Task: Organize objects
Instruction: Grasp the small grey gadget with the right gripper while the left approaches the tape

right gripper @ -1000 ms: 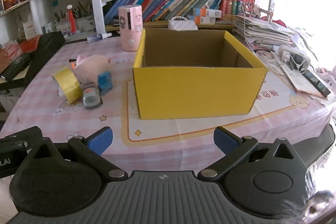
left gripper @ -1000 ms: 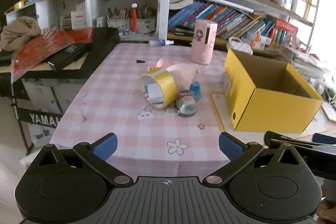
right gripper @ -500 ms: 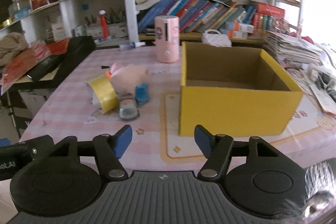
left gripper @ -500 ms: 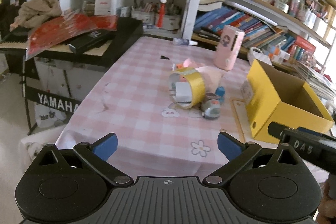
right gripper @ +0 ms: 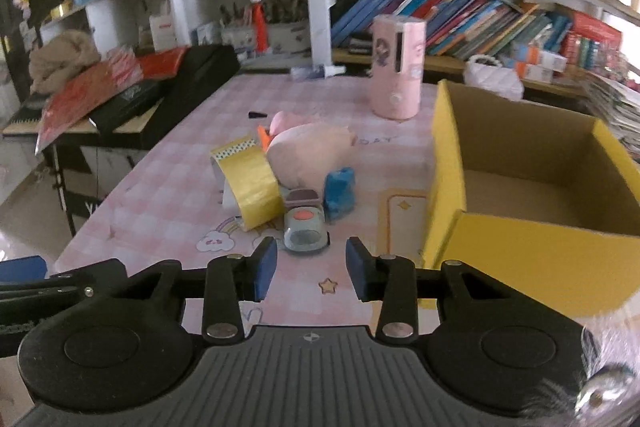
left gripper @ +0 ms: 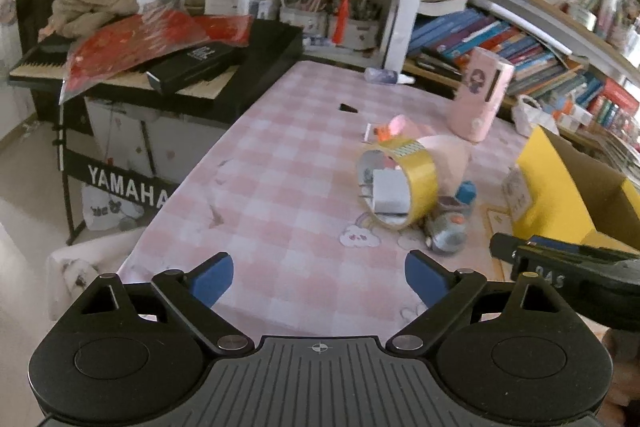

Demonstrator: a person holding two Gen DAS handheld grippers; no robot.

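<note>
On the pink checked tablecloth [left gripper: 280, 163] lies a cluster: a yellow tape roll [right gripper: 252, 183] with a white plug [left gripper: 390, 193] inside it, a pink plush toy [right gripper: 316, 155], a small blue item [right gripper: 339, 193] and a grey gadget with an orange button [right gripper: 304, 227]. An open yellow cardboard box [right gripper: 448, 167] stands to their right, nothing visible inside. My right gripper [right gripper: 312, 267] hovers just short of the grey gadget, jaws closing, nothing between them. My left gripper [left gripper: 318, 277] hangs over the table's near edge, wide apart and closing a little, nothing between its pads.
A tall pink cylinder [right gripper: 396, 67] stands behind the cluster, a small black piece [left gripper: 348, 107] lies on the cloth. Left of the table is a keyboard stand [left gripper: 124, 183] piled with a black case and red bags. Bookshelves [right gripper: 460, 11] line the back.
The right jaws have narrowed from wide open to a small gap, and that gripper has swung left from the box towards the cluster. The left gripper has shifted left, the cluster now further right in its view.
</note>
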